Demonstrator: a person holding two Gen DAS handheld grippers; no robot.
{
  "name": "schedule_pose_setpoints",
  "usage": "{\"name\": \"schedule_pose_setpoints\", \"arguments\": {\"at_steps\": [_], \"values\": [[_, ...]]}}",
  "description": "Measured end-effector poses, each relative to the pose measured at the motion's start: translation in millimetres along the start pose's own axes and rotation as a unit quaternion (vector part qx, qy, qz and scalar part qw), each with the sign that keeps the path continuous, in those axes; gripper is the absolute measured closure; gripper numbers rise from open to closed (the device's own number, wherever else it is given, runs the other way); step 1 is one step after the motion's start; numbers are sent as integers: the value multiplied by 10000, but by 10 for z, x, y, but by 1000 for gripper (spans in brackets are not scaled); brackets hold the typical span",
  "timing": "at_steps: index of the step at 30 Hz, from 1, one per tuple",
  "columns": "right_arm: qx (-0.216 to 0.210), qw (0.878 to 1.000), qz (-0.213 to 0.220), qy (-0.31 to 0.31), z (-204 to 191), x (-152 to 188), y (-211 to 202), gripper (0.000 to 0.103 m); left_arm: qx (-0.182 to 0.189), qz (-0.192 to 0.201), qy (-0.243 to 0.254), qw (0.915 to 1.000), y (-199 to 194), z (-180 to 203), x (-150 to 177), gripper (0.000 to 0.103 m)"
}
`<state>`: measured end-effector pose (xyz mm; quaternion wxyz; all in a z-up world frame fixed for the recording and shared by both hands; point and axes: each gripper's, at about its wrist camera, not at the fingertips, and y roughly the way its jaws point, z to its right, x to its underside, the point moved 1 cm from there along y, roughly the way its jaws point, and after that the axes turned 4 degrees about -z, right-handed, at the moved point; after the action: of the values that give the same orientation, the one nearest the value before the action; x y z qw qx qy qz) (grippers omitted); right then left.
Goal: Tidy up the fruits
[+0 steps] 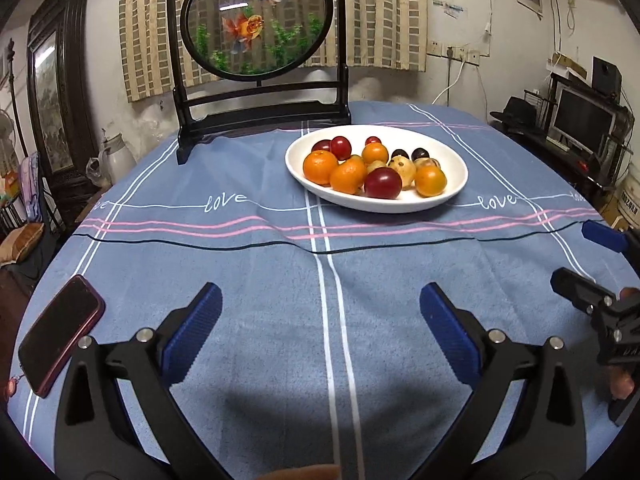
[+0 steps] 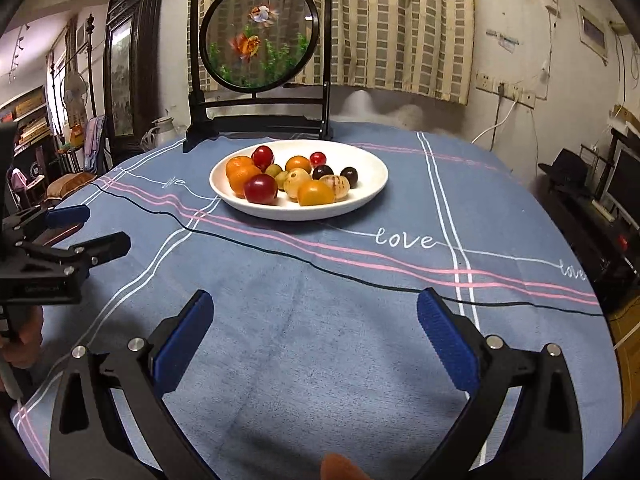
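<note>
Blue tablecloth (image 1: 240, 280) w/ white, pink & black stripes, "love" script, fills the lower frame. Phone (image 1: 60, 336), dark screen, red case, at lower left edge. Round goldfish screen (image 1: 258, 20) in black stand, upper centre, on the cloth. Striped curtain (image 1: 384, 16) behind it. Monitor (image 1: 584, 120) & black hat (image 1: 516, 110) far right.

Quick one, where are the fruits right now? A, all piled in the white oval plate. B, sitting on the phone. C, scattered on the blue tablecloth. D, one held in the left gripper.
A: every fruit lies inside the white oval plate, and both the left gripper and right gripper are open and hold nothing above the blue tablecloth.
</note>
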<state>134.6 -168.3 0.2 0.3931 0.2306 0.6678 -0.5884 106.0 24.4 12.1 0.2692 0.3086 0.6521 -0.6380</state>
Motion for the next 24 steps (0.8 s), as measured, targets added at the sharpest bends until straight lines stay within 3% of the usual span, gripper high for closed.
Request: {"name": "schedule_pose_setpoints", "arguments": {"at_steps": [24], "values": [[24,9999,-104,-113,-62,12,46,1,-98,3,150,9998,-10,23,6,2]]}}
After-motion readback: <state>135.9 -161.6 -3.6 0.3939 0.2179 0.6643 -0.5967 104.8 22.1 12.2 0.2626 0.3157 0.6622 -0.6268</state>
